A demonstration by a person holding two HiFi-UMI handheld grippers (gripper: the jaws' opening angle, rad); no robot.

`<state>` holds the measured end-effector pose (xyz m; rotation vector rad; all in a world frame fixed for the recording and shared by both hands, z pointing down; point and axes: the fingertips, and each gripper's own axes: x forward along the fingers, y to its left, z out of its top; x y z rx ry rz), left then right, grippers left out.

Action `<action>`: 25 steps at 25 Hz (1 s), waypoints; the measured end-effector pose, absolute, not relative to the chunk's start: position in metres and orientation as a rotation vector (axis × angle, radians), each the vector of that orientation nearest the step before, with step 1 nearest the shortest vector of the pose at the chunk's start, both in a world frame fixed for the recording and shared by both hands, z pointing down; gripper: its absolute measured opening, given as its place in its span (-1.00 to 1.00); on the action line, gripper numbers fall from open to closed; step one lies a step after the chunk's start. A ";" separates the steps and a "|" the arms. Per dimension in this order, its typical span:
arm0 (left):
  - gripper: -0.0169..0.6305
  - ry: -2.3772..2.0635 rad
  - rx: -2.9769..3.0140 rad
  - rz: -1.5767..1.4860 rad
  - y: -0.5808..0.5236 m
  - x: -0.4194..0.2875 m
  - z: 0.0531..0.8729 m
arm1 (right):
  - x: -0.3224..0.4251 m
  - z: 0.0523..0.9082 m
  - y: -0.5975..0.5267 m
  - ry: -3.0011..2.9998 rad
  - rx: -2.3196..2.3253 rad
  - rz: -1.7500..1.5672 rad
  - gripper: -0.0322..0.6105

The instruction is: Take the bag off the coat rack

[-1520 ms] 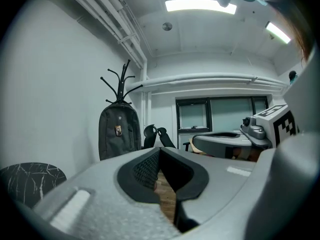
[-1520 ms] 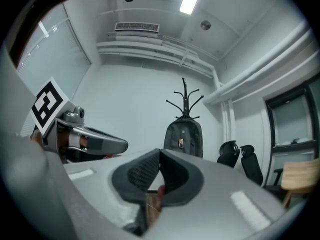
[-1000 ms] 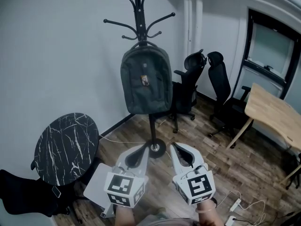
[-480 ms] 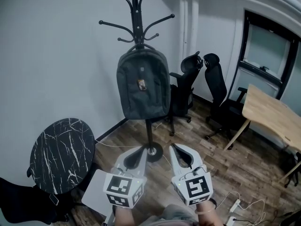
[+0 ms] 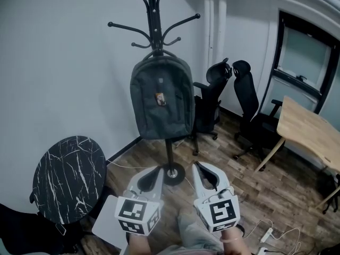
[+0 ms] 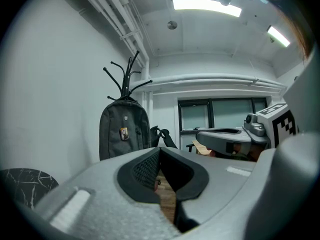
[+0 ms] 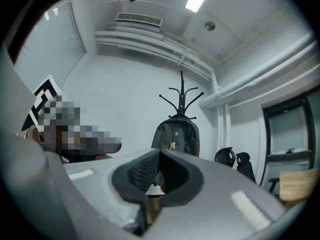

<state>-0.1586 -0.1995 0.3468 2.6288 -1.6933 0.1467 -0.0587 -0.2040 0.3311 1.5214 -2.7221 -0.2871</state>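
One dark grey fabric backpack (image 5: pixel 162 97) hangs on one black metal coat rack (image 5: pixel 154 15). Its top loop is caught at the lower ring of curved hooks and its body lies against the pole. A small pale tag sits on its smooth, rounded front. The rack's round base (image 5: pixel 173 172) stands on the wood-plank floor (image 5: pixel 239 179) close to the white wall.

There are two tools, one in each hand, side by side at the bottom of the head view. The left tool (image 5: pixel 158 170) and the right tool (image 5: pixel 198 166) are both held level and point towards the rack. Each is a pale grey moulded shell with a cube of square markers at its rear. Each tool's jaws are closed together, the dark ribbed pads meeting at the tips, with nothing between them. Both are well apart from the backpack, which in each gripper view hangs beyond the tips and above them.

Two black mesh-backed office chairs (image 5: pixel 212 89) stand just beside each other behind the rack, to its right. One round black worktop with white marble veining (image 5: pixel 69 177) stands to the left near the wall. One light wooden worktop (image 5: pixel 308 126) on slanted legs is at the right, under a dark-framed window (image 5: pixel 305 57).
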 end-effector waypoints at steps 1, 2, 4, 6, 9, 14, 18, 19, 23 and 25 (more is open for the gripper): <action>-0.92 -1.696 2.627 0.149 -0.203 -0.160 0.347 | -0.059 0.332 -0.208 -2.723 1.522 -0.289 -0.89; -0.92 -1.698 2.627 0.152 -0.207 -0.160 0.347 | -0.060 0.333 -0.211 -2.731 1.520 -0.293 -0.89; -0.92 -1.700 2.630 0.155 -0.215 -0.162 0.348 | -0.063 0.334 -0.219 -2.739 1.518 -0.304 -0.89; -0.92 -1.703 2.630 0.160 -0.222 -0.163 0.348 | -0.065 0.337 -0.228 -2.724 1.518 -0.318 -0.89; -0.92 -1.708 2.625 0.171 -0.234 -0.167 0.351 | -0.068 0.341 -0.243 -2.702 1.511 -0.326 -0.89; -0.92 -1.733 2.621 0.186 -0.256 -0.175 0.350 | -0.074 0.340 -0.267 -2.713 1.504 -0.324 -0.89; -0.91 -1.751 2.617 0.185 -0.275 -0.179 0.348 | -0.076 0.339 -0.287 -2.709 1.501 -0.339 -0.89; -0.92 -1.754 2.616 0.184 -0.279 -0.180 0.347 | -0.077 0.339 -0.293 -2.709 1.502 -0.338 -0.89; -0.92 -1.761 2.612 0.176 -0.297 -0.184 0.345 | -0.080 0.337 -0.312 -2.712 1.494 -0.340 -0.89; -0.91 -1.766 2.614 0.171 -0.305 -0.185 0.343 | -0.081 0.336 -0.320 -2.717 1.490 -0.337 -0.89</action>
